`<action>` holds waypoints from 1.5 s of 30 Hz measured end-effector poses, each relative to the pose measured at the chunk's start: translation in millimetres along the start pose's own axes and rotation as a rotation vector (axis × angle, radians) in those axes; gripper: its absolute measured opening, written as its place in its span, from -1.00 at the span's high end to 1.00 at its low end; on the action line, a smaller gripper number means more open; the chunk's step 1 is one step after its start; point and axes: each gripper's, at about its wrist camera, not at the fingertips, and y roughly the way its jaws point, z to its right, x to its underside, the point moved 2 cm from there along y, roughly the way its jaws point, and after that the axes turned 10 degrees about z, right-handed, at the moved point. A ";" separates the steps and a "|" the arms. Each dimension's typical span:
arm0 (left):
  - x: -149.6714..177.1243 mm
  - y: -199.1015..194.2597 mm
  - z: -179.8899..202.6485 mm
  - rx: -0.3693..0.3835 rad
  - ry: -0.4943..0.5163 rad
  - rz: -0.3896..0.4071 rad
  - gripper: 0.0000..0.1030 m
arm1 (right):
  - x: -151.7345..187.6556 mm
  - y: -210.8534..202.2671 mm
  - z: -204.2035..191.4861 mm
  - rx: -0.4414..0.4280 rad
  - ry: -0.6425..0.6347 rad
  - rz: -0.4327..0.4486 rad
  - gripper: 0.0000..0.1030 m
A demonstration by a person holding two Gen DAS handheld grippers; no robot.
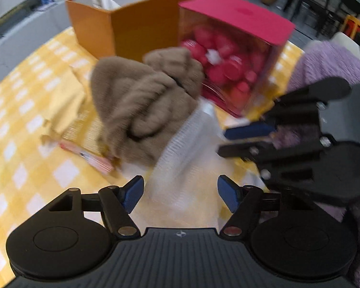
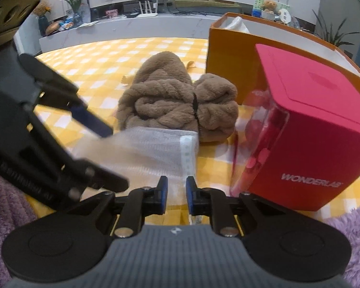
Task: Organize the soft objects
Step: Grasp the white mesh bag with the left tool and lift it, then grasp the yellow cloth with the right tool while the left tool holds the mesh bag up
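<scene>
A brown plush bundle [image 1: 144, 103] [image 2: 177, 100], tied with a black band, lies on the yellow checked cloth. Its near end meets a white mesh bag [image 1: 189, 148] [image 2: 146, 148]; I cannot tell whether it is inside. My left gripper [image 1: 181, 192] [image 2: 108, 153] stands open, its jaws on either side of the mesh without pressing it. My right gripper [image 2: 177, 192] [image 1: 228, 141] is nearly closed, pinching the bag's near edge between its blue pads. The left wrist view is blurred.
An orange box [image 1: 132, 24] [image 2: 228, 55] holding white cloth stands behind the bundle. A red box [image 1: 235, 55] [image 2: 312, 124] with a clear side stands close on the right. Torn yellow paper [image 1: 67, 110] lies to the left. Purple fleece [image 1: 324, 64] [image 2: 352, 230] borders the near side.
</scene>
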 end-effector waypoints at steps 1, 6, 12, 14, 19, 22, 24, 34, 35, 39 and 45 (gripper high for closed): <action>1.7 1.0 4.0 0.009 0.008 -0.005 -0.60 | -0.1 0.2 0.9 -0.003 0.009 -0.001 0.65; 11.1 10.4 27.5 -0.014 0.093 -0.062 -0.60 | 0.3 1.3 1.5 -0.004 0.016 -0.005 0.65; 14.1 14.9 37.2 -0.050 0.059 -0.054 -0.34 | 0.1 2.1 5.1 -0.007 0.037 -0.007 0.64; 15.6 13.0 38.4 -0.049 0.029 -0.046 -0.15 | 0.7 1.5 4.3 -0.006 0.031 -0.006 0.64; 16.1 8.2 30.7 -0.074 -0.073 -0.025 0.51 | 0.6 -0.5 4.0 -0.006 0.027 0.003 0.64; 22.3 -0.2 31.6 -0.108 -0.124 0.010 0.83 | 0.2 -2.8 3.4 -0.005 0.021 0.012 0.64; 26.6 -7.1 35.4 -0.124 -0.159 0.040 0.90 | 0.7 -5.8 2.8 -0.009 0.015 0.021 0.64; 48.5 -72.6 27.9 -0.242 -0.414 0.228 0.93 | -15.5 -38.0 -4.3 -0.035 -0.008 0.116 0.64; 48.9 -80.1 23.8 -0.253 -0.441 0.252 0.93 | -18.9 -40.4 -6.9 -0.040 -0.019 0.128 0.64; 34.2 -100.5 -2.3 -0.328 -0.519 0.338 0.93 | -38.0 -44.1 -18.1 -0.061 -0.071 0.171 0.61; 14.6 -99.5 -54.0 -0.402 -0.621 0.404 0.93 | -78.1 -27.9 -29.0 -0.076 -0.151 0.209 0.52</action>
